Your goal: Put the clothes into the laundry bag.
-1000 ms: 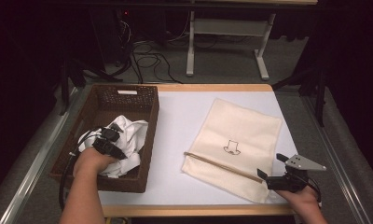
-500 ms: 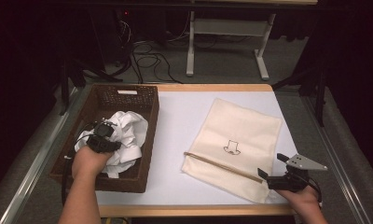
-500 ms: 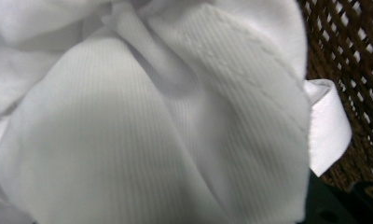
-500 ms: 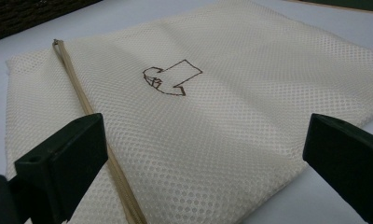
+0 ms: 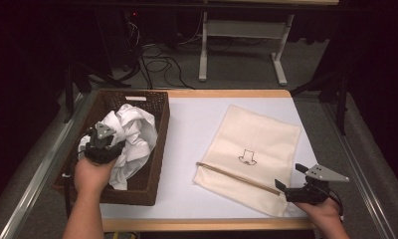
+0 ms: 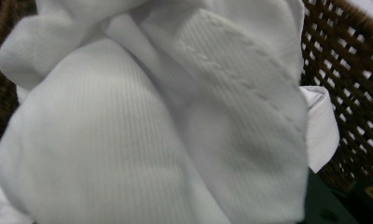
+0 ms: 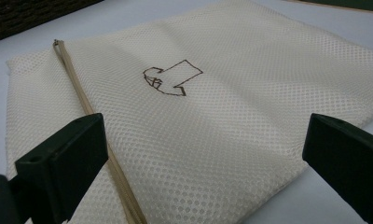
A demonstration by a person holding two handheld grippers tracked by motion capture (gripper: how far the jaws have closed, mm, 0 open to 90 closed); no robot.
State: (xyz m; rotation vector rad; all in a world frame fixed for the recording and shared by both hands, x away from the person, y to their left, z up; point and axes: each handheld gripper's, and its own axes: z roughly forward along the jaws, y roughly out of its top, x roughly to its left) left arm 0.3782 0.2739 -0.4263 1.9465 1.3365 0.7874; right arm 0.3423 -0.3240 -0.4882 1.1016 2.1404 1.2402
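We see open white table (image 5: 187, 129) between the wicker basket (image 5: 159, 144) and the mesh bag (image 5: 256, 144); the basket's tall walls and bunched white cloth (image 5: 132, 134) block the left.

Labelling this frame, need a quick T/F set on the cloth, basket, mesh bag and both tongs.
1. The white cloth is in the wicker basket. True.
2. The left tongs are at the mesh bag. False: they are at the cloth in the basket.
3. The right tongs stand open over the mesh bag. True.
4. The bag's zipper is red. False: it is beige.
5. The bag lies inside the basket. False: it lies flat on the table.
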